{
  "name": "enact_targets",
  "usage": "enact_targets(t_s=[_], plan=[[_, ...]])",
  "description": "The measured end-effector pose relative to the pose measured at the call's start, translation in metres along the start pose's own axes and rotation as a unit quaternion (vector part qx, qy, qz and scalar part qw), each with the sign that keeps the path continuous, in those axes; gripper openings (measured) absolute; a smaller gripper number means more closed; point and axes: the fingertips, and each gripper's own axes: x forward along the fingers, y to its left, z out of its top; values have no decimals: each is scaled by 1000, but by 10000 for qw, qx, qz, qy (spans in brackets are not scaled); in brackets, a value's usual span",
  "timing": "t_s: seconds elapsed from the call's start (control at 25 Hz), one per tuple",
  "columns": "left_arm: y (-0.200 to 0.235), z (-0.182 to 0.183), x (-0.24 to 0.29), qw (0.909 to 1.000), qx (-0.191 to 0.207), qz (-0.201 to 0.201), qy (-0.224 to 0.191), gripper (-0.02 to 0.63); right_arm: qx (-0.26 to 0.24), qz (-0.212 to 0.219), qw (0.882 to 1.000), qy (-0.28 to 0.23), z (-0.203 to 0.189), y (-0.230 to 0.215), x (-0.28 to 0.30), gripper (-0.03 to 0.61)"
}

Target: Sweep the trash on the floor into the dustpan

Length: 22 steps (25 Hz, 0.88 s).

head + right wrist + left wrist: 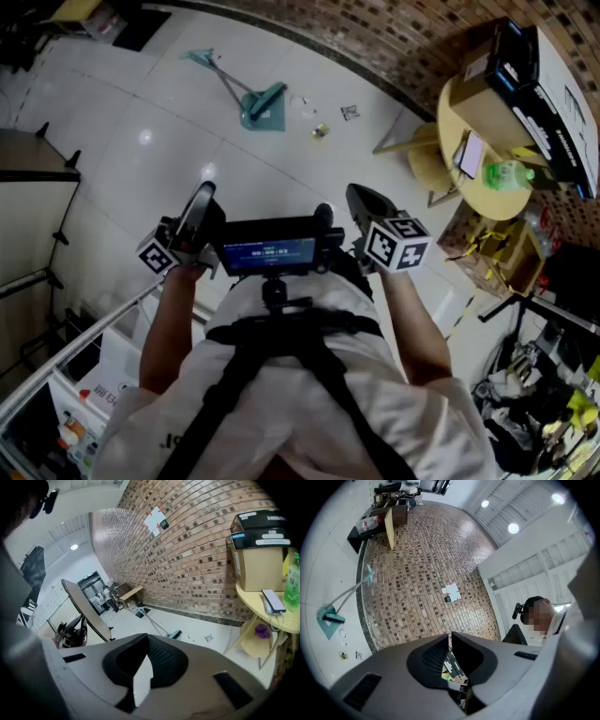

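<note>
Both tongs are clenched on nothing: L tongs [204,193] and R tongs [360,197] sit tips-together up by my chest, so the job hasn't started yet.

The dustpan [265,112] lies flat on the white floor [141,169], well apart from me, w/ the broom [225,80] laid across it and the long handle running away past its far side. I think the dark bar on the pan is the brush head, but from this far off I can't tell for sure. The trash sits just beside the dustpan on the side away from the handle: a yellow scrap [320,131] nearest, then a crumpled wrapper [350,112] a little further out. The brick wall [375,37] runs close behind the dustpan.

The step in hand is walk over and pick up the tools. How I'd do it well:
- Stop short of the dustpan so I don't kick the scraps.
- Open both jaws before reaching down, not at the last sec.
- Take the broom handle approx. mid-length w/ one tong, square across the pads so it can't twist.
- Other tong on the pan's handle, lip flat to the tile, mouth facing the trash.
- Short low strokes (that floor looks glossy, so a light wrapper will prob. skate if flicked).
</note>
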Motion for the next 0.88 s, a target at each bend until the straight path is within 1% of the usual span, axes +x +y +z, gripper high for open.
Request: enact_targets(t_s=[0.16, 0.4, 0.6, 0.8, 0.88], plan=[[6, 9, -1, 10000, 86, -3, 9, 3, 11, -61, 9999, -127, 6, 3, 9, 5], [8, 10, 1, 10000, 53, -25, 35, 3, 8, -56, 9998, -188, 9, 8, 11, 5], [11, 8, -1, 9998, 48, 74, 156, 3, 70, -51, 9998, -177, 9, 8, 14, 5], [15, 9, -5, 9998, 4, 142, 123, 3, 74, -39, 9998, -165, 7, 12, 18, 5], [16, 7, -3, 9997, -18, 199, 150, 17, 85, -25, 9998, -166, 10, 11, 20, 5]])
